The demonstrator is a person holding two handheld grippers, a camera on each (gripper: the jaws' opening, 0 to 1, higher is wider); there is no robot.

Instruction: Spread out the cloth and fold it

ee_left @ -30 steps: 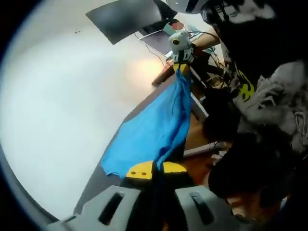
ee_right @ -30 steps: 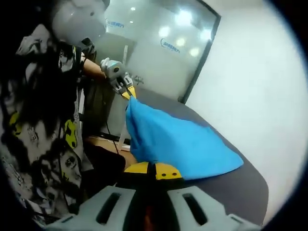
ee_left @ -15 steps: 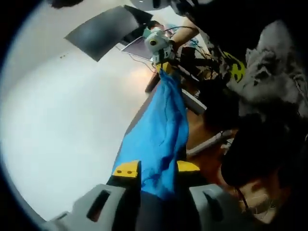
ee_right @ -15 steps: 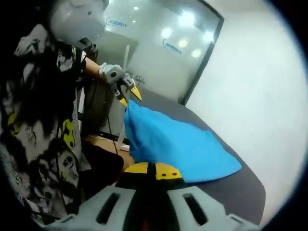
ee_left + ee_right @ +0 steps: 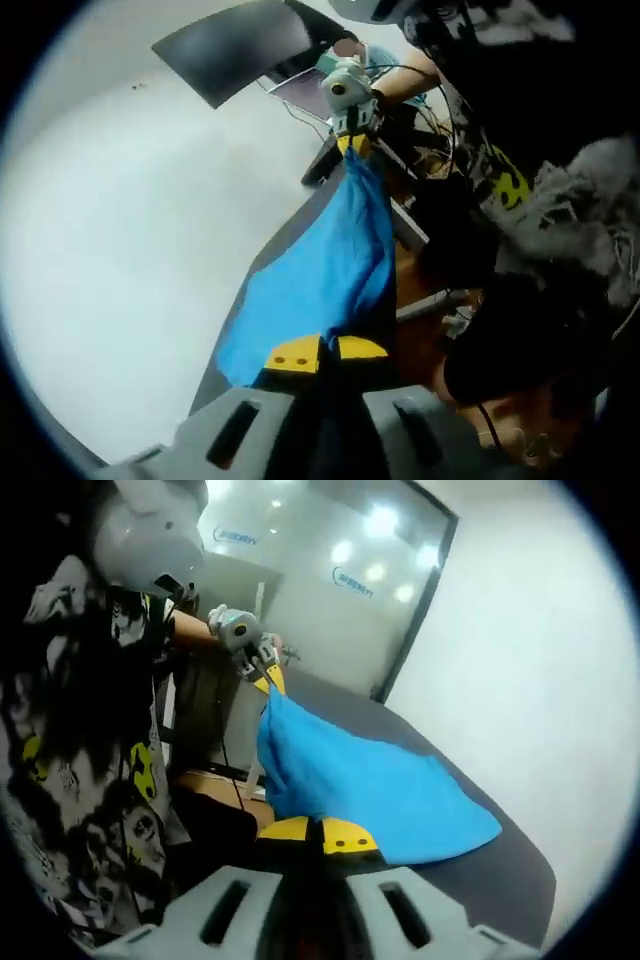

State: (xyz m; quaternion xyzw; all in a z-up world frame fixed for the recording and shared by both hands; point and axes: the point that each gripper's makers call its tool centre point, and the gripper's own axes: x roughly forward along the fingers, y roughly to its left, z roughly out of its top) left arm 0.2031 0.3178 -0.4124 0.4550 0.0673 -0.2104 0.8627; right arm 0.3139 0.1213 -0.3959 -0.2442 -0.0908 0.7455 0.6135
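A blue cloth [image 5: 325, 268] hangs stretched between my two grippers, with its lower edge draped on the dark grey table [image 5: 505, 875]. In the left gripper view my left gripper [image 5: 320, 352] is shut on one corner at the bottom. At the top of that view my right gripper [image 5: 354, 143] pinches the opposite corner. In the right gripper view the cloth [image 5: 370, 785] sags toward the table. There my right gripper [image 5: 320, 835] is shut on its near corner, and my left gripper [image 5: 266, 680] holds the far one.
A person in a black patterned shirt [image 5: 90, 710] stands close beside the table edge. A dark screen [image 5: 240, 40] and cables [image 5: 430, 120] lie beyond the cloth. A white wall [image 5: 520, 660] and a glass partition [image 5: 320, 590] bound the room.
Half a second ago my left gripper's jaws stood apart around the cloth corner; now they are shut on it again. The right gripper has kept its hold.
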